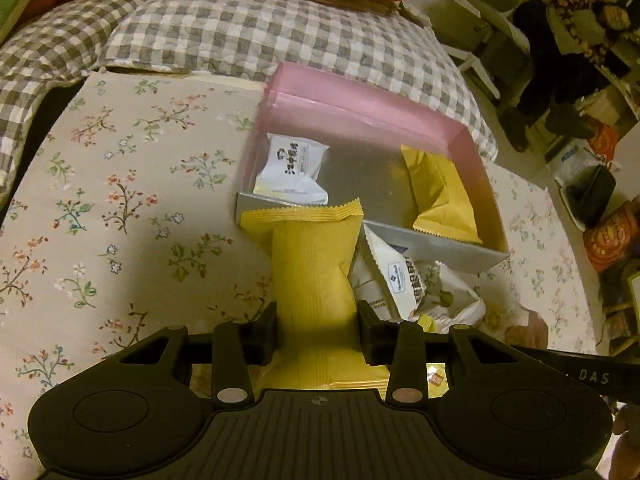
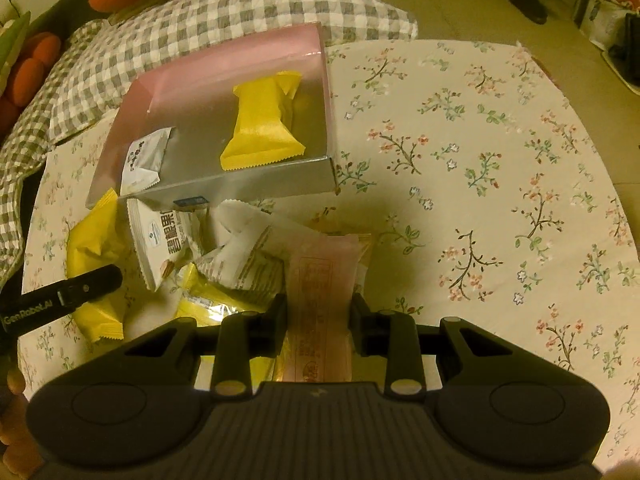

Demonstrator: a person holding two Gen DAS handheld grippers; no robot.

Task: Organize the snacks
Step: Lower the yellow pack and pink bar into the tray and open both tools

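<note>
Inside pink box [image 2: 224, 64]: yellow packet [image 2: 262, 120], white packet [image 2: 144, 158].

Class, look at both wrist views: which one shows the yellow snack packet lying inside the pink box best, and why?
The right wrist view. There the yellow snack packet lies in full sight on the pink box's silver floor, both crimped ends visible. In the left wrist view the same packet sits against the box's right wall, foreshortened, its lower edge cut by the front wall.

right two-finger gripper [image 2: 319, 312] clamped on pale pink foil snack packet [image 2: 322, 280]; pink-walled silver cardboard box [image 2: 256, 184] beyond, holding yellow crinkle-edged wrapper [image 2: 262, 124].
</note>
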